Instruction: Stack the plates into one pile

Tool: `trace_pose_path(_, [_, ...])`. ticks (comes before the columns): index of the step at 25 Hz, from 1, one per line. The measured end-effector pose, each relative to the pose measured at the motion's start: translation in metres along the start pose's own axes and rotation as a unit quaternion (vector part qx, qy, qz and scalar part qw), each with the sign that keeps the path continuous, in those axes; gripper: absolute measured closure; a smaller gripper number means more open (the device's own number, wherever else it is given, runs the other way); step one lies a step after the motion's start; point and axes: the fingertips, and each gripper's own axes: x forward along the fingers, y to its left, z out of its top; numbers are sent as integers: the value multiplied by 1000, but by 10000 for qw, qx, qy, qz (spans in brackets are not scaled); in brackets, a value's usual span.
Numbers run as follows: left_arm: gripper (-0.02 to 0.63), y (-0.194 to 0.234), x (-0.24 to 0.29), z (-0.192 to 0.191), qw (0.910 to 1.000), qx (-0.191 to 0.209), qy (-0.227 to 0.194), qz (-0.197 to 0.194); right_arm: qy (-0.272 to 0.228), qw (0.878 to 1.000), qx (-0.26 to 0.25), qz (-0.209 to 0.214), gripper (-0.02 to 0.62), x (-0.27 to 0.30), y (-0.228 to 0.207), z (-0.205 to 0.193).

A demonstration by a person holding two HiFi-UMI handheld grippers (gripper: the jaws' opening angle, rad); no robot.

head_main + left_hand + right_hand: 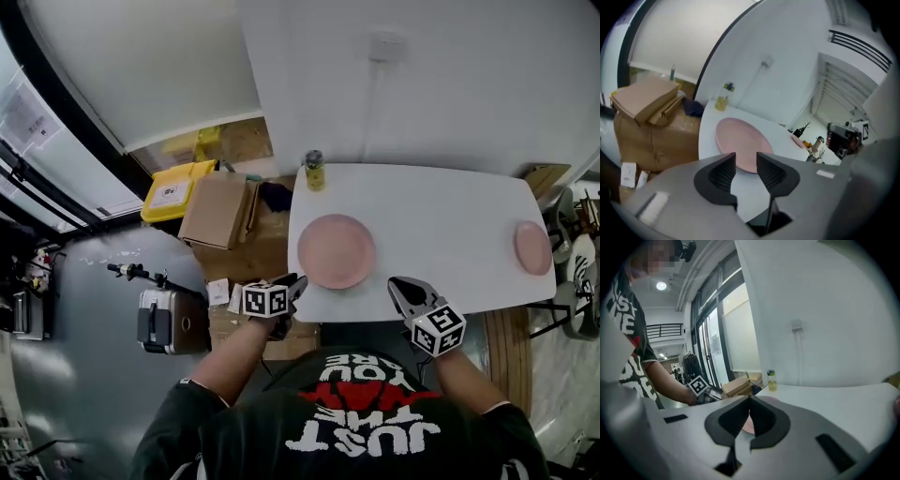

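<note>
2 pink plates were seen on the white tabletop [441, 234], well apart. The larger plate [336, 250] was placed near the front left. The smaller plate [532, 247] was placed at the far right edge. Nothing was stacked yet, so the task was judged barely begun: 1 plate was left to be picked up and set on the other.

The left claw [746, 161] was held released, jaws apart, with nothing between the pads. The near rim of the larger plate was lined up just beyond the gap, near but not touched. The right claw [401, 292] was held clenched, tips met, with nothing gripped. It was kept at the tabletop's front edge between the 2 plates, with the smaller plate well apart to its right.

A bottle [314, 171] was noted at the back left corner, and cardboard boxes [217, 210] were noted off the left side.
</note>
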Motion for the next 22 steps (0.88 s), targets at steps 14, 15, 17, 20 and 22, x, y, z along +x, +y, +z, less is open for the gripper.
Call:
trace_pose_path(14, [530,67,95,-20,9567,-2825,447,542,7,9944,322,-1011,589,-60,-51,-35])
trace_pose_path(15, [540,65,94,-18,9526,-2972,371,529,-29,9937,341,-1068,591,-69,-57,-36])
trace_pose_path(17, [545,50,94,-11,9535,-2953,327,514,-109,9922,396,-1174,591,-88,-68,-39])
trace_pose_path(20, [545,13,102,-1,9591,-2769,368,451,-246,9895,481,-1343,591,-120,-87,-46])
trace_pose_path(22, [545,-21,117,8,9605,-2748,359,263,-360,9869,535,-1477,591,-143,-105,-49])
